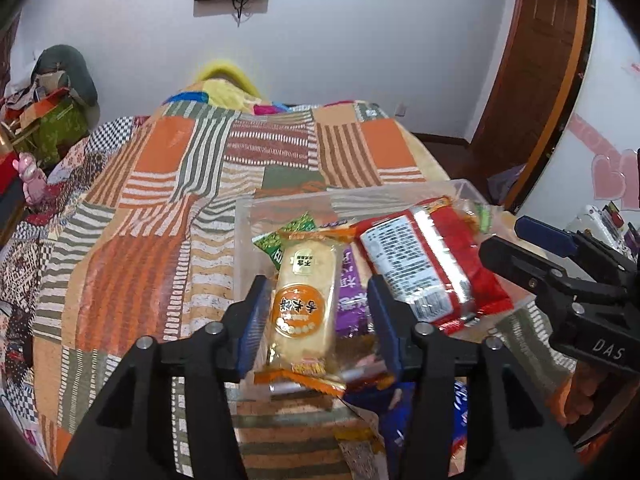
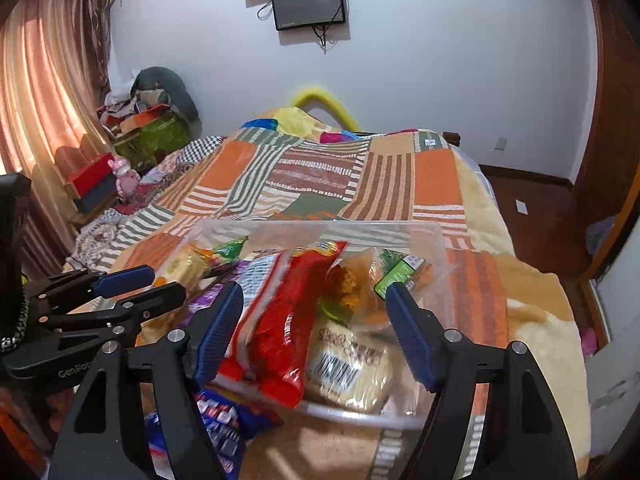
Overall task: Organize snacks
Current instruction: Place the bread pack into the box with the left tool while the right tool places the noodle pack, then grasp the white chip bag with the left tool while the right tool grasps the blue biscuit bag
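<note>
- Left gripper (image 1: pixel 318 312): jaws apart, straddling the orange-labelled cake packet (image 1: pixel 302 304); pads look clear of the wrap. Packet lies at the near-left edge of the clear plastic bin (image 1: pixel 244 216).
- Packet likely light, soft inside, film slick and crinkly; best pinched across its middle, gently.
- Red snack bag (image 2: pixel 280 336): inside the bin's middle, leaning on a pale barcode packet (image 2: pixel 352 368).
- Right gripper (image 2: pixel 316 336): jaws apart over the bin, bag between them, apparently unclamped.
- Blue packets (image 2: pixel 216 420) lie outside the bin's near side.

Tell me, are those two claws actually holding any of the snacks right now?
No. The left gripper straddles the orange-labelled cake packet without its pads pressing it. The right gripper stands open around the red packet.
</note>
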Action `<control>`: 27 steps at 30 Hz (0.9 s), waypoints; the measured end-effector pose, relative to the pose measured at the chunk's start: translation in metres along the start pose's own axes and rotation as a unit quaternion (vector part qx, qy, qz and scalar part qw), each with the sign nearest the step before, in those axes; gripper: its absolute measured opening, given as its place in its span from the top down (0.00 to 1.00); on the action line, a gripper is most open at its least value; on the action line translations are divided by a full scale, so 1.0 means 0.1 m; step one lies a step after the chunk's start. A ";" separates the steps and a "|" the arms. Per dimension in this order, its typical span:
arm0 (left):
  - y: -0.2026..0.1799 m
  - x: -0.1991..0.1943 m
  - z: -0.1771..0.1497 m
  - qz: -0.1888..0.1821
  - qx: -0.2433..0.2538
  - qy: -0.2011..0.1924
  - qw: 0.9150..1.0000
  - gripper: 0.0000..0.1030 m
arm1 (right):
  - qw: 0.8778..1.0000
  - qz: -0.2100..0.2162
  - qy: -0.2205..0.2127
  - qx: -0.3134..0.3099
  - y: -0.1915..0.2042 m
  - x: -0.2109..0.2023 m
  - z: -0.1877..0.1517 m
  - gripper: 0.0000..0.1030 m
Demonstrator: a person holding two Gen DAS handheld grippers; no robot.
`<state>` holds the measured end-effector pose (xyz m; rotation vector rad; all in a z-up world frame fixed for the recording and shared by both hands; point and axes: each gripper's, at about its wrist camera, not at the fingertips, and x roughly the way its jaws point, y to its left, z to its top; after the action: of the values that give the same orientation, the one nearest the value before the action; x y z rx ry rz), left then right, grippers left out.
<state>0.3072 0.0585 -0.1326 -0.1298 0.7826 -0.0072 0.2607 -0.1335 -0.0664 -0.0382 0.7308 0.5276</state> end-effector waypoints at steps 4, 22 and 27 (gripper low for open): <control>0.01 -0.22 0.00 -0.004 0.000 -0.012 1.000 0.46 | 1.000 0.010 -0.003 -0.004 0.06 -0.14 -0.01 0.29; 0.24 -0.32 -0.72 0.020 0.027 0.043 0.999 0.43 | 0.995 0.045 0.094 -0.013 0.55 0.25 -0.57 0.18; 0.24 -0.27 -0.87 0.005 0.020 0.061 0.998 0.43 | 0.993 0.050 0.111 -0.007 0.48 0.25 -0.69 0.18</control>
<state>0.2263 0.0739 -0.1777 -0.0882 0.9036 -0.0205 0.2106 -0.0952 -0.1274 -0.0751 0.9505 0.6303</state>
